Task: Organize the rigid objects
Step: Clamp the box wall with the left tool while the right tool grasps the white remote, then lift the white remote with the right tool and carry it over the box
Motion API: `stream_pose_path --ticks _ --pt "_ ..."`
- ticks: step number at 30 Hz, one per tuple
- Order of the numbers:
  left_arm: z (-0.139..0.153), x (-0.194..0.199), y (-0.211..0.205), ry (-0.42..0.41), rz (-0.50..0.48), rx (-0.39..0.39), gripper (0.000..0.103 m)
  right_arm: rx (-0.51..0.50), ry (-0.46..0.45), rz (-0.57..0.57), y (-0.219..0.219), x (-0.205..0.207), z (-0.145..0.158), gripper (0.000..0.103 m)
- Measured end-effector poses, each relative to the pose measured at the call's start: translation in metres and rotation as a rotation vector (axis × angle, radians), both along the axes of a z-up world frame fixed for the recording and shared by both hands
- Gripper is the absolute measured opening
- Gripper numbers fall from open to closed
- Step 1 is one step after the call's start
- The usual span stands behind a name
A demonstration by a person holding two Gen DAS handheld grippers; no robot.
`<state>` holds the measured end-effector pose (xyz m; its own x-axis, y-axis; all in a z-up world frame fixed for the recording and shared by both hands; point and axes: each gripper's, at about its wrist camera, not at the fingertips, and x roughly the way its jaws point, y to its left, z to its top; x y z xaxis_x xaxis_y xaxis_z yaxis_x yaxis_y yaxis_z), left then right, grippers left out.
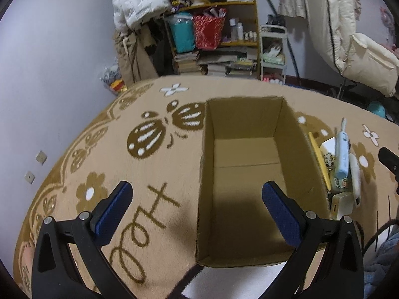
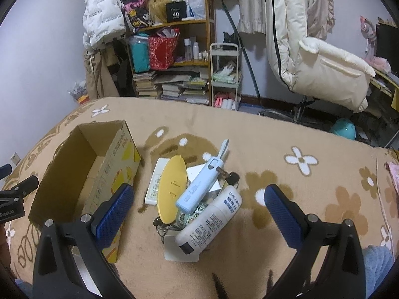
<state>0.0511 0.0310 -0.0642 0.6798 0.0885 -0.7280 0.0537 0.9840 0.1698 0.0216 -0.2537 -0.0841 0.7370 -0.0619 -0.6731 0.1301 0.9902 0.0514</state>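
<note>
An open cardboard box (image 1: 294, 137) (image 2: 82, 154) stands on the tan flowered blanket, with nothing inside it. Right of the box lies a heap of rigid objects: a yellow oval disc (image 2: 172, 189), a light blue tube-shaped device (image 2: 199, 186) (image 1: 341, 154), a white bottle (image 2: 212, 221), a white flat case (image 2: 155, 182), keys (image 2: 230, 177) and a small white box (image 2: 179, 251). My left gripper (image 1: 197, 211) hangs open above the near end of the box. My right gripper (image 2: 199, 216) is open above the heap, holding nothing.
The blanket (image 2: 286, 137) covers a bed. Beyond it stand a wooden shelf (image 2: 179, 49) with books and bags, a small white cart (image 2: 225, 74), hung coats (image 2: 311, 37) and a teal object (image 2: 343, 129) on the floor. A blue cloth (image 2: 376, 256) lies at the near right.
</note>
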Motion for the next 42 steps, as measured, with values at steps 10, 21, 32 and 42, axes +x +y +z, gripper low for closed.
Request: stream_pose_path --ticks 10,21,32,42 --pt "-0.029 0.02 0.017 0.092 0.057 -0.061 0.071 0.0 0.116 -0.03 -0.012 0.025 -0.027 0.103" --pt "-0.059 0.028 0.014 0.225 -0.005 -0.114 0.013 0.065 0.233 -0.08 -0.031 0.047 -0.052 0.103" --pt "-0.061 0.025 0.01 0.237 -0.002 -0.065 0.007 0.241 0.391 -0.172 -0.056 0.057 -0.09 0.076" --pt "-0.061 0.027 0.013 0.227 0.016 -0.079 0.007 0.329 0.428 -0.275 -0.046 0.064 -0.107 0.051"
